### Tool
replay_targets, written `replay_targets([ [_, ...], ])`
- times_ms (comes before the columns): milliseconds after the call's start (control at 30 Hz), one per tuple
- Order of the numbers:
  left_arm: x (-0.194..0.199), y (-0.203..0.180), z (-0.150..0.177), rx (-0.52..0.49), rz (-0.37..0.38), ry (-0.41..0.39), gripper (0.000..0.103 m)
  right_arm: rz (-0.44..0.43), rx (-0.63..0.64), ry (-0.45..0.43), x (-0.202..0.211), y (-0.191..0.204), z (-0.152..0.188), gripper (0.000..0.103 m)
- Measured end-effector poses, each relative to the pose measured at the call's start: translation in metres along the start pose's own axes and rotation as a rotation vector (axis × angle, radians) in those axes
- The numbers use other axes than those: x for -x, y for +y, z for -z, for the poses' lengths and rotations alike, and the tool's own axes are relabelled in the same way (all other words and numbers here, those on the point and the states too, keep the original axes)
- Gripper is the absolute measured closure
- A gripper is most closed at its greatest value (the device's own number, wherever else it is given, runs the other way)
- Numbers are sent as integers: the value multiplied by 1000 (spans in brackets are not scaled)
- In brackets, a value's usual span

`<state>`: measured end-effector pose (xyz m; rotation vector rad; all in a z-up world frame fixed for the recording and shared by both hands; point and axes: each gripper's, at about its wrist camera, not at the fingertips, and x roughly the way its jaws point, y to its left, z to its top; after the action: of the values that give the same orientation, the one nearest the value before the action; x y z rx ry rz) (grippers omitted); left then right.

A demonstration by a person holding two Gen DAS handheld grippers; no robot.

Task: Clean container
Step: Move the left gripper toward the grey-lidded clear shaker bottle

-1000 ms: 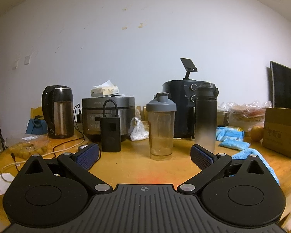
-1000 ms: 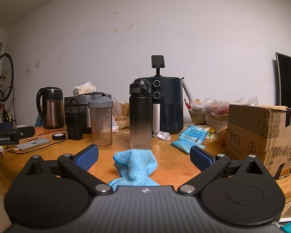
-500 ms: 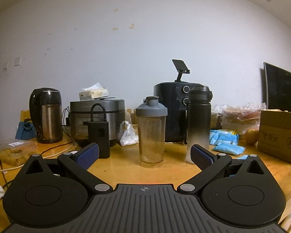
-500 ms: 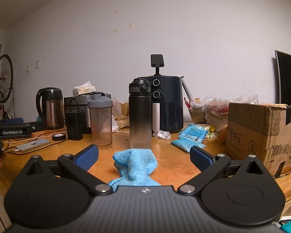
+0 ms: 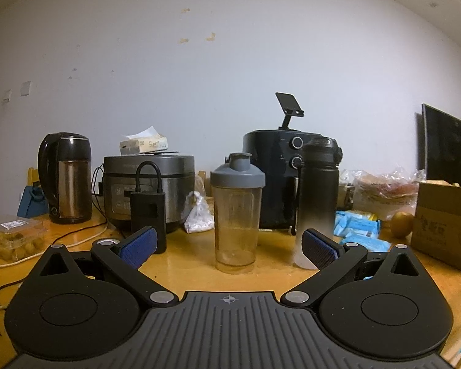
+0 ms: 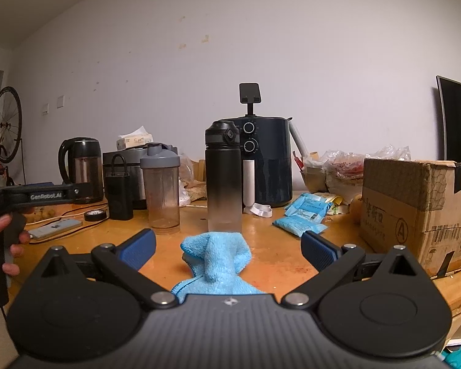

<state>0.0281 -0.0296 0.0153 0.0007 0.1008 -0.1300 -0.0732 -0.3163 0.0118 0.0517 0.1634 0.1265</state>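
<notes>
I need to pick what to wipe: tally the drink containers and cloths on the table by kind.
Clear shaker with grey lid: 1
Black gradient bottle: 1
Electric kettle: 1
Blue cloth: 1
Total: 4

On the table (image 5: 187, 255), standing upright near the front edge: shaker cup (image 5: 237, 212), with tall bottle (image 5: 318, 196) just to its right, apart. Behind both, by the wall, air fryer (image 5: 270, 178) — phone stand (image 5: 289, 107) on top. Left of the fryer, rice cooker (image 5: 149, 187), a small box (image 5: 143, 145) on its lid; portable pump (image 5: 147, 212) right in front of it. Further left, kettle (image 5: 66, 178). Right of the bottle, snack packets (image 6: 304, 215), then cardboard box (image 6: 415, 209) at the far right. Before the bottle, nearest the edge, folded cloth (image 6: 218, 255) — lying between the spread fingers of right gripper (image 6: 227, 246).
</notes>
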Motion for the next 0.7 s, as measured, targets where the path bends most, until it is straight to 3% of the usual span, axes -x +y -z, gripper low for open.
replay_targets([
  [700,-35,0,-13,-11,-9,1,0,0,2,11,0,3,1,0],
])
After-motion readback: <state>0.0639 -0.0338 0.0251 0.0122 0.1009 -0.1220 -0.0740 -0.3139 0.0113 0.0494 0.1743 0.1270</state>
